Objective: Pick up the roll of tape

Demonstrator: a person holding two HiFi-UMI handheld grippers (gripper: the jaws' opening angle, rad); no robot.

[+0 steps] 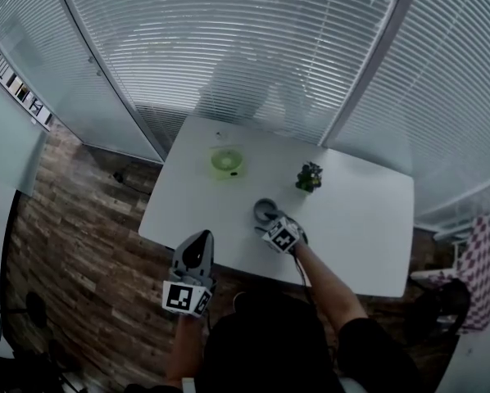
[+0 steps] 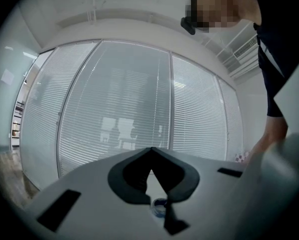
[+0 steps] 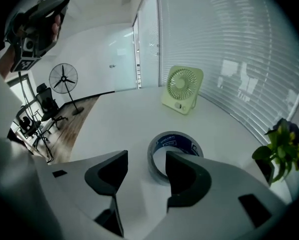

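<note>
A grey, ring-shaped roll of sticky tape with a dark blue inside is lying flat on the white table, its hole facing up.

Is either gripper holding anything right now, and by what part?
Nothing is held. The right gripper stands open at the tape, not clamping it; the left gripper is shut and empty.

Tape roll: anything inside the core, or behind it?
Inside the tape roll, only bare white table shows. The right gripper, jaws open, straddles its near wall, and one jaw covers part of the hole. Behind it, apart, stands a green fan.
</note>
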